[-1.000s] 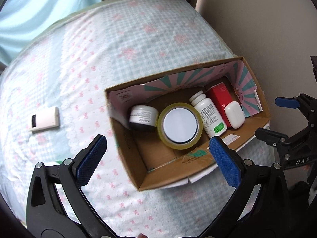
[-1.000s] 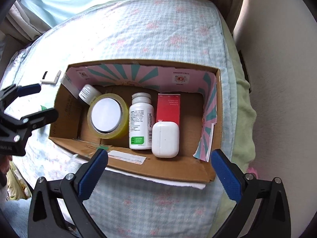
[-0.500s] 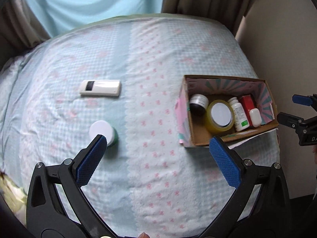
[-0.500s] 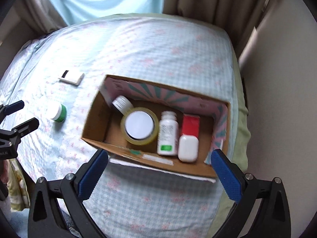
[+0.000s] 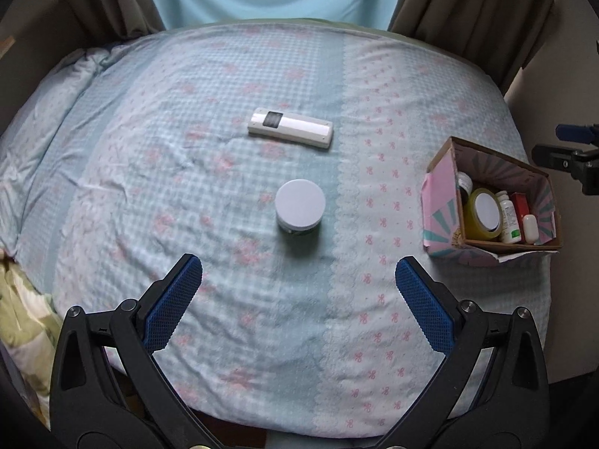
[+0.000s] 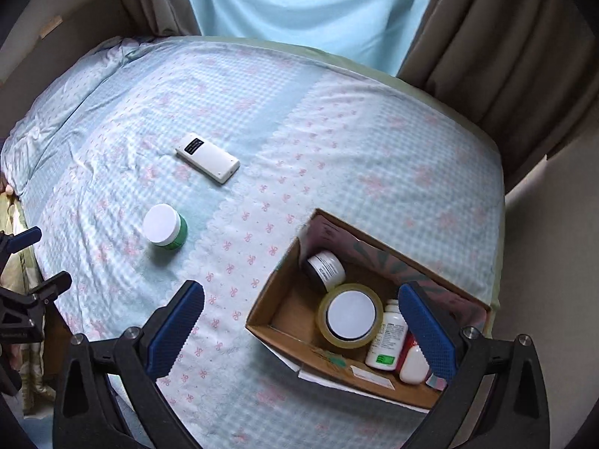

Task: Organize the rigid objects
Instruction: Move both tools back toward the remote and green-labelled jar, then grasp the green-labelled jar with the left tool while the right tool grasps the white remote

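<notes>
Jar (image 5: 299, 207) and remote (image 5: 290, 128) loose on bedspread (image 5: 187, 149), labels unreadable; left gripper (image 5: 298, 284) and right gripper (image 6: 301, 312) both wide open, empty.

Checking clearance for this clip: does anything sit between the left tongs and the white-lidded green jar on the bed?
Nothing visible does. The open left tongs face the white-lidded green jar across bare bedspread; the white remote lies beyond it.

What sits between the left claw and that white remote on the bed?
In the left wrist view, a white-lidded jar stands between the open left claw and the remote.
</notes>
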The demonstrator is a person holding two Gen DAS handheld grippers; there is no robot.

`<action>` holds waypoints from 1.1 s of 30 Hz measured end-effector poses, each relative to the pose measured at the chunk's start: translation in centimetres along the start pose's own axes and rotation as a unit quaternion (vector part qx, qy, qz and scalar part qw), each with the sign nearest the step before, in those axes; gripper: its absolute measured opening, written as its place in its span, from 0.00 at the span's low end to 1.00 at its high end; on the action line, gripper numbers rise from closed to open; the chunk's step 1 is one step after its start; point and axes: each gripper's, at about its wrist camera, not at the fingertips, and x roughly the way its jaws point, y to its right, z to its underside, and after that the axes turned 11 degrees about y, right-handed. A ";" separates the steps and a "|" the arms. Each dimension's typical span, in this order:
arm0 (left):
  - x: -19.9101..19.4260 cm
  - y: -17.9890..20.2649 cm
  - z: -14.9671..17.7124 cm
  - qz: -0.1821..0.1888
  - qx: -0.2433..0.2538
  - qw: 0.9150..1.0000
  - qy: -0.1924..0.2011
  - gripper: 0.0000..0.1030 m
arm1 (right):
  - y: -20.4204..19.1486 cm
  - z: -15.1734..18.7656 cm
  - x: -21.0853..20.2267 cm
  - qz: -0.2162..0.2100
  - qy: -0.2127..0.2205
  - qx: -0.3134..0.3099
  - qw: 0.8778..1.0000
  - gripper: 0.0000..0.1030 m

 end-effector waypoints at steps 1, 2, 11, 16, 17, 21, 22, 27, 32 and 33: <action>0.2 -0.5 0.1 -0.002 -0.003 1.000 -0.001 1.00 | -0.7 -0.7 0.5 -0.006 -0.002 -0.010 1.000 1.00; 0.6 -1.0 0.2 -0.002 -0.007 1.000 -0.002 1.00 | -1.4 -1.5 1.1 -0.012 -0.006 -0.022 1.000 1.00; 7.2 -3.6 1.3 0.004 -0.017 0.999 -0.041 1.00 | -7.7 -7.6 9.6 -0.045 -0.052 -0.125 0.990 1.00; 12.0 -3.8 2.3 0.010 -0.011 0.998 -0.065 1.00 | -10.5 -10.2 15.9 -0.068 -0.088 -0.165 0.980 1.00; 12.9 -3.8 2.5 0.011 -0.011 0.997 -0.069 1.00 | -11.1 -10.7 17.4 -0.072 -0.096 -0.173 0.977 1.00; 16.6 -3.3 2.9 0.013 -0.006 0.996 -0.086 1.00 | -13.1 -11.7 22.1 -0.086 -0.123 -0.208 0.967 1.00; 17.4 -3.1 2.9 0.012 -0.003 0.996 -0.091 1.00 | -13.6 -11.7 23.2 -0.088 -0.129 -0.218 0.963 1.00; 20.8 -1.6 2.4 0.016 0.014 0.995 -0.099 1.00 | -15.8 -11.7 28.5 -0.097 -0.157 -0.273 0.944 1.00; 23.5 -0.2 1.7 0.023 0.030 0.995 -0.088 0.99 | -17.4 -11.4 32.2 -0.109 -0.161 -0.312 0.930 1.00; 24.0 0.1 1.6 0.024 0.034 0.995 -0.086 0.96 | -17.6 -11.4 32.7 -0.111 -0.159 -0.318 0.928 1.00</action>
